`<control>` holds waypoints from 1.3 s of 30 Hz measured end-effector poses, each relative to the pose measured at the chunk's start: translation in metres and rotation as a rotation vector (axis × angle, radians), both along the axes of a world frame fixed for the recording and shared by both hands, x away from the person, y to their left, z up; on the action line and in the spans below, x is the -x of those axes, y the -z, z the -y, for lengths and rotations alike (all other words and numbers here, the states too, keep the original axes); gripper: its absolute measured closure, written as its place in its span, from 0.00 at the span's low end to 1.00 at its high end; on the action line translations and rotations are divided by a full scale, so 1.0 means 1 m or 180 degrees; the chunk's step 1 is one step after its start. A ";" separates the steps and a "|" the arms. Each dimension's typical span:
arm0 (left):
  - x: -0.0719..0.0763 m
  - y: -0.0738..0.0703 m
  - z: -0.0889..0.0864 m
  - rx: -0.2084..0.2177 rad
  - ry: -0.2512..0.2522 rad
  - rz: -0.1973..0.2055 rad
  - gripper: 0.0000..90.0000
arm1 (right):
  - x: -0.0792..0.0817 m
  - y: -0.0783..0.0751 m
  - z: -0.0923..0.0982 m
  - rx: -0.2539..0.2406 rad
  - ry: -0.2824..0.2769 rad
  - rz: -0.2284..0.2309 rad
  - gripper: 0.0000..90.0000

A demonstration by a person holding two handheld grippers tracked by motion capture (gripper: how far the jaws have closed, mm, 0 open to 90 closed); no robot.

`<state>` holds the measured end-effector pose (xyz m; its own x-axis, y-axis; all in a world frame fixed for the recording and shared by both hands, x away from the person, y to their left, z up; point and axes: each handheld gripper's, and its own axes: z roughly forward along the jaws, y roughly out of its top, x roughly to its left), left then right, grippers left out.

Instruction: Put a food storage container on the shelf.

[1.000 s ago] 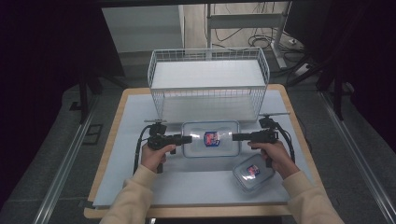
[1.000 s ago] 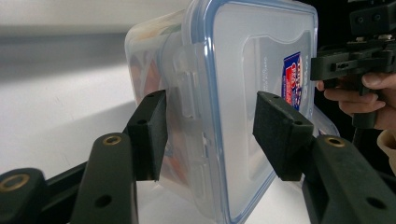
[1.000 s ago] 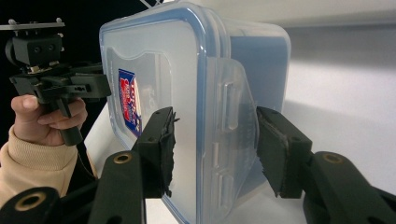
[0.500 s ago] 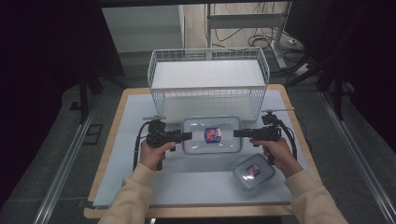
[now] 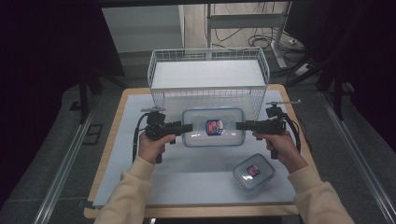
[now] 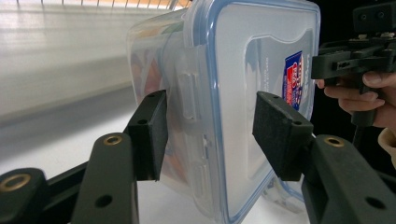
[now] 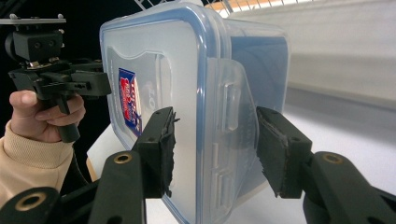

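Container (image 5: 213, 127), large, clear with blue-rimmed lid, held between both claws just before the wire basket (image 5: 208, 77); whether it has left the surface (image 5: 187, 172) I cannot tell. Left claw (image 5: 187, 127) clamps one short end, jaws narrow on the latch; right claw (image 5: 241, 125) likewise. Small container (image 5: 253, 171) sits apart, near the person's right hand. Judgement: grasp done, placing into basket likely left.
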<state>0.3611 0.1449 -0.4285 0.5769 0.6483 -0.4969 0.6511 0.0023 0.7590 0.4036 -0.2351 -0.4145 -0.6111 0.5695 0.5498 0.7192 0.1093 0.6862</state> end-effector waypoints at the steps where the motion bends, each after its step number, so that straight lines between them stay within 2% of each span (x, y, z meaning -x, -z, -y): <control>1: 0.000 -0.002 0.000 0.0005 0.0000 0.0012 0.52 | 0.000 -0.002 0.000 -0.0005 0.0000 0.0009 0.54; 20: -0.007 -0.054 -0.007 0.0049 -0.0021 0.0287 0.53 | -0.006 -0.056 -0.006 -0.0030 -0.0009 0.0386 0.54; 23: -0.008 -0.062 -0.008 0.0026 -0.0020 0.0325 0.53 | -0.007 -0.062 -0.007 -0.0055 -0.0004 0.0399 0.54; 29: -0.013 -0.070 -0.009 0.0029 -0.0024 0.0343 0.53 | -0.012 -0.072 -0.008 -0.0050 0.0003 0.0475 0.54; 39: -0.025 -0.084 -0.008 0.0006 -0.0017 0.0416 0.53 | -0.022 -0.084 -0.007 -0.0067 0.0006 0.0516 0.54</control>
<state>0.3860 0.1527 -0.3442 0.6333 0.6508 -0.4188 0.5466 0.0069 0.8373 0.4252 -0.2276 -0.3301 -0.6918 0.5600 0.4559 0.5990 0.0924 0.7954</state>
